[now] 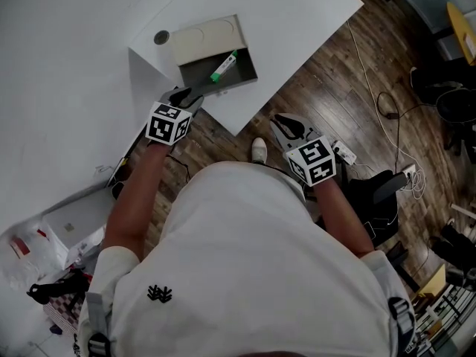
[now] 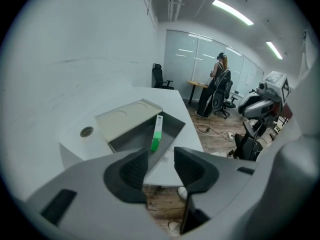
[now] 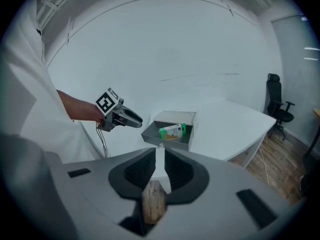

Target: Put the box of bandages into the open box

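Already the box of bandages lies inside the open box, near the surface's front corner. Left gripper hovers beside it, fingers spread, empty. Right gripper has its fingers slightly apart, empty. A careless left swing could shove the open box off that edge.

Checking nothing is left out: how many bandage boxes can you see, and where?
1. The box of bandages lies inside the open box on the white table. The space under the lid is hidden.
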{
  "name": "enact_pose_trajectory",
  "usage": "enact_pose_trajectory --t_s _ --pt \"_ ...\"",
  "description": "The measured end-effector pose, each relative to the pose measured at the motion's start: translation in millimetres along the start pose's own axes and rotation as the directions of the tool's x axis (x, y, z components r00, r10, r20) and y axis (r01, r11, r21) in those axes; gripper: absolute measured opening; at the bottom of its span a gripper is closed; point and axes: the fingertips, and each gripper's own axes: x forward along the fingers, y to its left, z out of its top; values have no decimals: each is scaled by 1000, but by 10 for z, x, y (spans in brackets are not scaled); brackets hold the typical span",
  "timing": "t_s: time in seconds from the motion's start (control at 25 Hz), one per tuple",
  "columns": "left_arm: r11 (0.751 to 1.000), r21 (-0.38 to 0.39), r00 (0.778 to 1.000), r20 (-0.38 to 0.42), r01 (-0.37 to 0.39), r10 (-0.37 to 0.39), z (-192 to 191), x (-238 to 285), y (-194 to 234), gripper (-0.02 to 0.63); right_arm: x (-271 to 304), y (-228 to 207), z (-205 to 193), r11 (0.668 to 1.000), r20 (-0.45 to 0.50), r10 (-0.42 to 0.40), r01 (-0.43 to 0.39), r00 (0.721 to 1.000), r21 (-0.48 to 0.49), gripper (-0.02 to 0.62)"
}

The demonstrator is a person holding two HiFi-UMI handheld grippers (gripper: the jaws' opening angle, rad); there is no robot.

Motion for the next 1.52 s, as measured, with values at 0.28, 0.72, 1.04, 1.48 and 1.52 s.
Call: enact_pose_trajectory --t_s 0.28,0.72,1.04,1.48,1.52 --pt "998 -22 991 120 62 -59 -110 -536 -84 89 51 307 68 999 5 -49 49 999 -19 52" --pt "982 -34 960 220 187 -175 -474 -1244 -345 6 12 982 10 993 15 -121 121 993 4 26" --pt "957 -39 920 288 288 -265 -644 -1677 -562 6 -81 1413 -64 988 33 -155 154 987 34 11" --pt "951 -16 902 321 308 -287 -840 -1987 -665 6 -192 1790 -133 985 40 -173 173 984 15 8" --pt "951 -19 901 325 309 -286 -853 -1999 -666 6 -201 1807 -140 985 40 -175 174 984 14 8"
